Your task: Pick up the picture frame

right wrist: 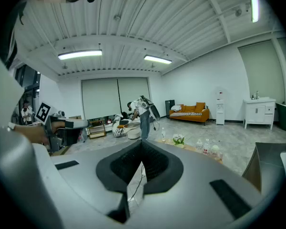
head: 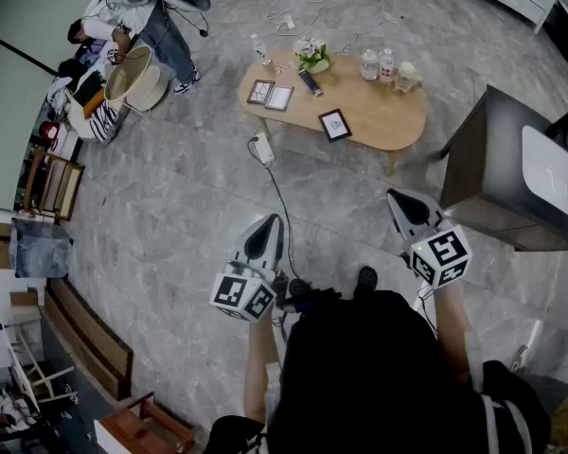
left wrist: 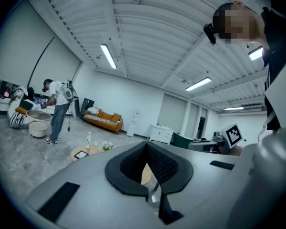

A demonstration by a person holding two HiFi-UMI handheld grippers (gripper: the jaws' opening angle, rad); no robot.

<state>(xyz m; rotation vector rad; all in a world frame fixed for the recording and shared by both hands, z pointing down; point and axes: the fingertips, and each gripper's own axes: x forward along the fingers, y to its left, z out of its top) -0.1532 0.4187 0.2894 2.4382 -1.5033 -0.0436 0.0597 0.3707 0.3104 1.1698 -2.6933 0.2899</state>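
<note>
A black picture frame (head: 335, 124) lies near the front edge of the oval wooden coffee table (head: 379, 121), far ahead of me. Two more frames (head: 269, 94) lie side by side at the table's left end; one frame (left wrist: 80, 153) shows small in the left gripper view. My left gripper (head: 264, 233) (left wrist: 147, 149) is held level over the floor, jaws shut and empty. My right gripper (head: 406, 206) (right wrist: 142, 147) is beside it on the right, jaws together with nothing between them. Both are well short of the table.
On the table stand a small plant (head: 313, 59), several bottles (head: 379, 64) and a phone-like slab (head: 309, 82). A power strip (head: 262, 149) and cable run across the floor toward me. A dark cabinet (head: 497, 168) stands at right. A person (head: 161, 26) stands far left.
</note>
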